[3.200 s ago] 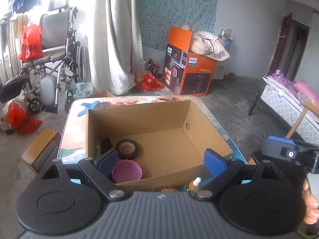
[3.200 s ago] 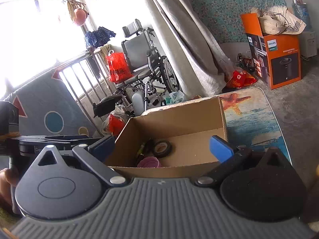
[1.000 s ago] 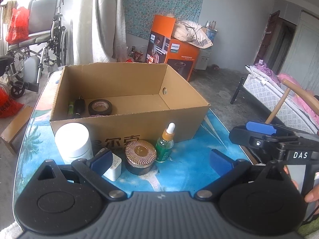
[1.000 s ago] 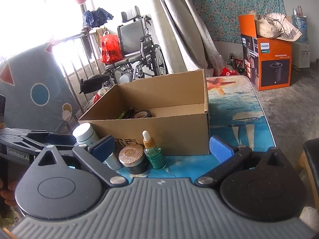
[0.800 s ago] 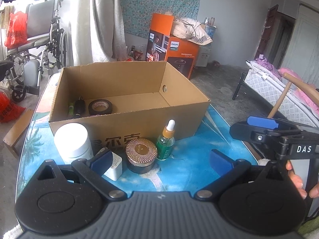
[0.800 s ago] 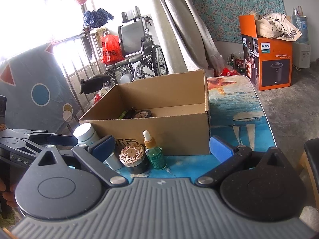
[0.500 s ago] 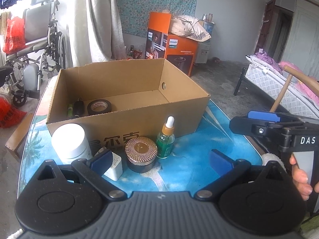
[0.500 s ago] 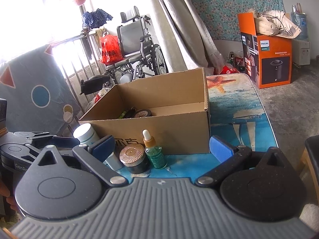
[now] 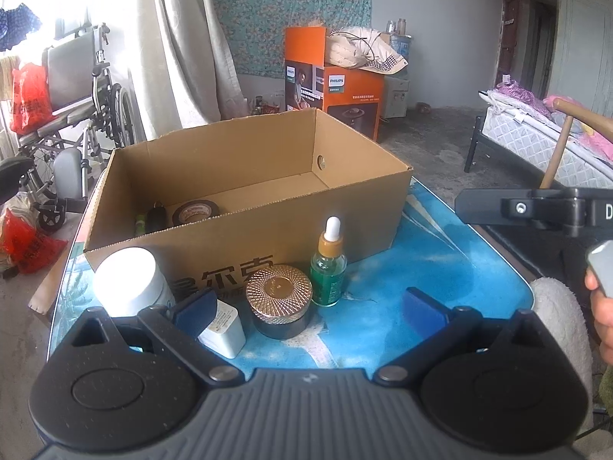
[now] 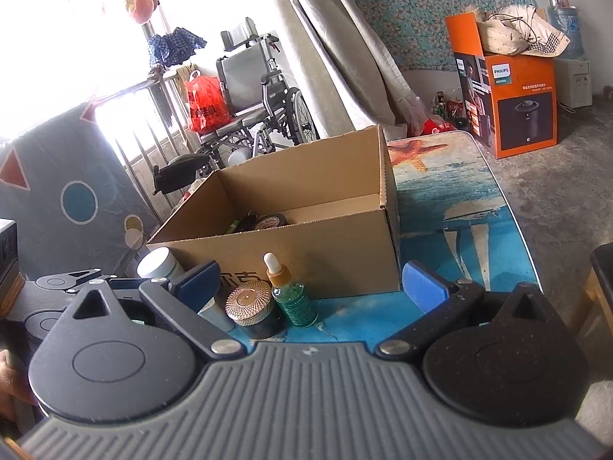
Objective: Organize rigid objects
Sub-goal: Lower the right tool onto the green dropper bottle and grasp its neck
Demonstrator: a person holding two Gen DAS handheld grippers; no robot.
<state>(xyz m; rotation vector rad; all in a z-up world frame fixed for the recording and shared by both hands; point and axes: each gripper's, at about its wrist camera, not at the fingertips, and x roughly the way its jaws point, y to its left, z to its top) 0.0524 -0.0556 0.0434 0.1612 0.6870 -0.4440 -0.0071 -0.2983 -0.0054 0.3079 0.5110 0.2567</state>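
1. Compared with the earlier frames, both cameras have drawn back and lowered: before they looked down into the carton, and now the small things in front of it are in view.
2. Nearest, the left gripper (image 9: pixel 308 308) has its blue-padded jaws wide apart and holds nothing; the right gripper (image 10: pixel 312 281) is the same, jaws apart and empty.
3. In the left wrist view, a small white rectangular box (image 9: pixel 226 329) stands just behind the left jaw pad, on the blue sea-printed tabletop (image 9: pixel 440 264).
4. Just right of it is a round dark jar with a copper textured lid (image 9: pixel 279 299).
5. Right of the jar stands a green glass dropper bottle with a white bulb (image 9: pixel 328 268), upright.
6. Left of the jar is a white cylindrical jar (image 9: pixel 128 281), close to the front wall of the carton.
7. Behind these four things stands an open brown cardboard carton (image 9: pixel 268 241) with dark printing on its front.
8. Inside the carton, at its left end, lie a black roll of tape (image 9: pixel 195 211) and some small dark and green things that I cannot identify.
9. Far behind, on the floor, are an orange printed box (image 9: pixel 341 92) and a wheelchair (image 9: pixel 72 115) by the curtain.
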